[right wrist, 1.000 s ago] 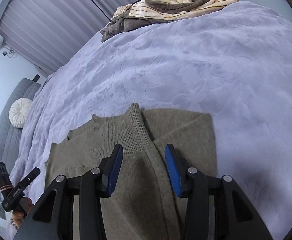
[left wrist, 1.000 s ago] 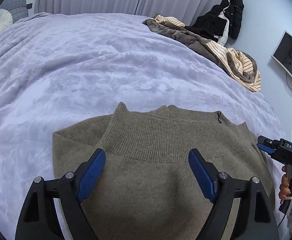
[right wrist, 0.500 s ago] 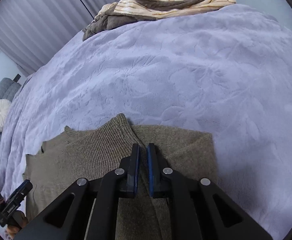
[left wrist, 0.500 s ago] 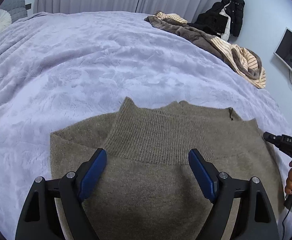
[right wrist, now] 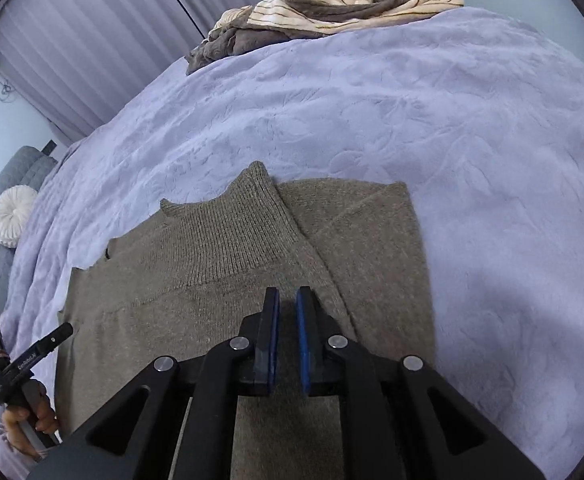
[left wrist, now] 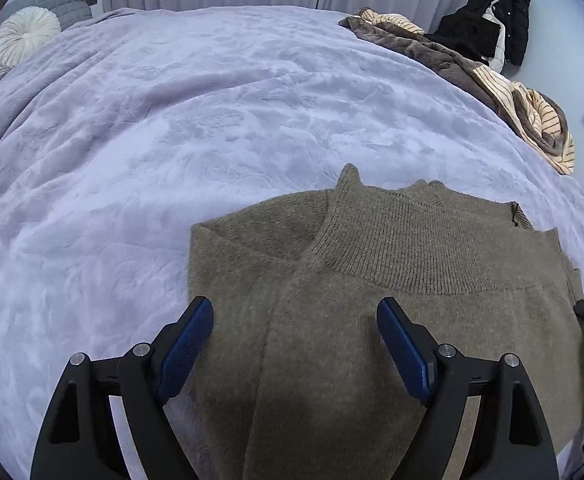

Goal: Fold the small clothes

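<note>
sweater [left wrist: 392,320] both views; hung jacket [left wrist: 492,20] left wrist only.

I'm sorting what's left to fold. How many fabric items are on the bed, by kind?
Olive-brown knit sweater: 1
Cream striped garment: 1
Grey-brown fleece piece: 1
Round white cushion: 1
Total: 4, though the far heap is bunched, so it may hide more.
</note>
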